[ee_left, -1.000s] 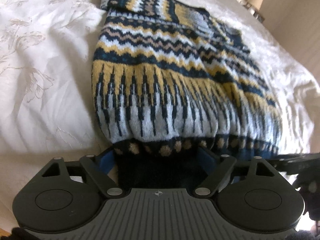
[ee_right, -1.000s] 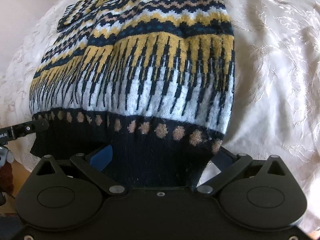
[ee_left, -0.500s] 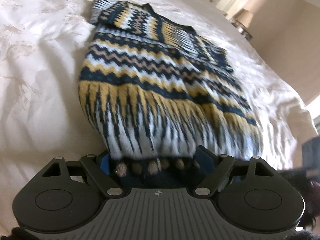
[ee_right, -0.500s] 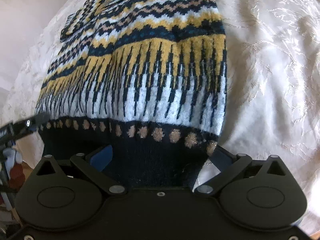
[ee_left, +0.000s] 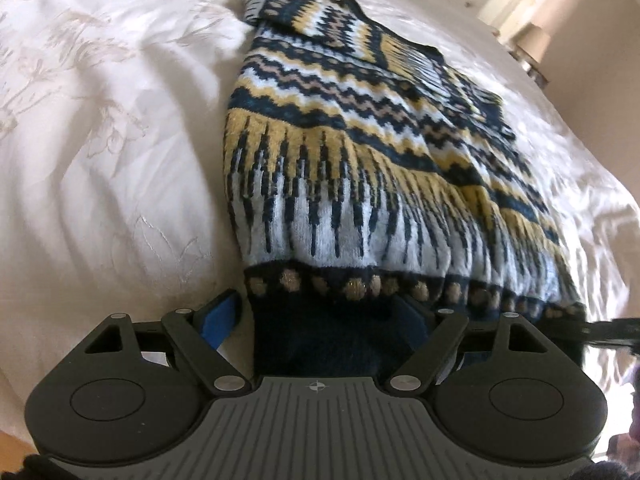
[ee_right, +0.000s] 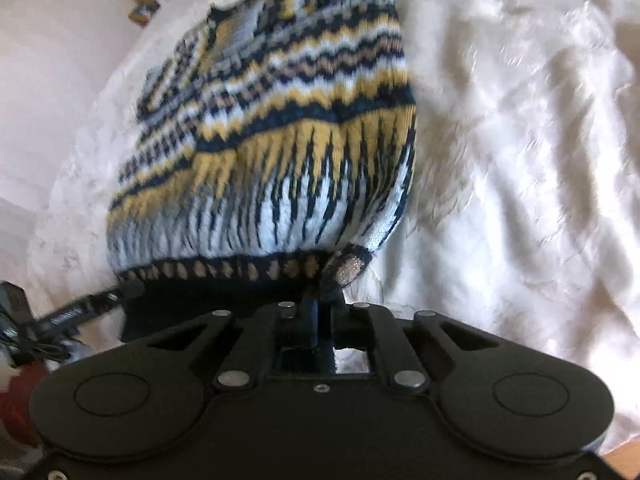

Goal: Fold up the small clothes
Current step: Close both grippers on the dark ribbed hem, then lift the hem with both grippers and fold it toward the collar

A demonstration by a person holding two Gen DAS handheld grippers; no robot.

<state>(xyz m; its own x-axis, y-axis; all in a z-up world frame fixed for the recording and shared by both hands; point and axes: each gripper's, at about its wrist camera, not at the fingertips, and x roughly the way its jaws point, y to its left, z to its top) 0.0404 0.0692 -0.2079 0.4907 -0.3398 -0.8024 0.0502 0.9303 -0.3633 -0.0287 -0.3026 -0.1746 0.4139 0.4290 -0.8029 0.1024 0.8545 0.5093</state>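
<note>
My right tool [ee_right: 318,304] has just pinched closed on the sweater [ee_right: 276,168] hem's corner at 12 o'clock; my left tool [ee_left: 320,320] gapes wide around the dark hem. The sweater stretches away toward 12 across the bed [ee_left: 100,140]

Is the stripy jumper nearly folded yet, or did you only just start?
Only near the start. The patterned sweater already lies spread on the white bedspread. Right now the right gripper has just closed its jaws on the dark hem's corner, bunching it, while the left gripper straddles the hem with jaws open. The folding over itself is not yet done.
</note>
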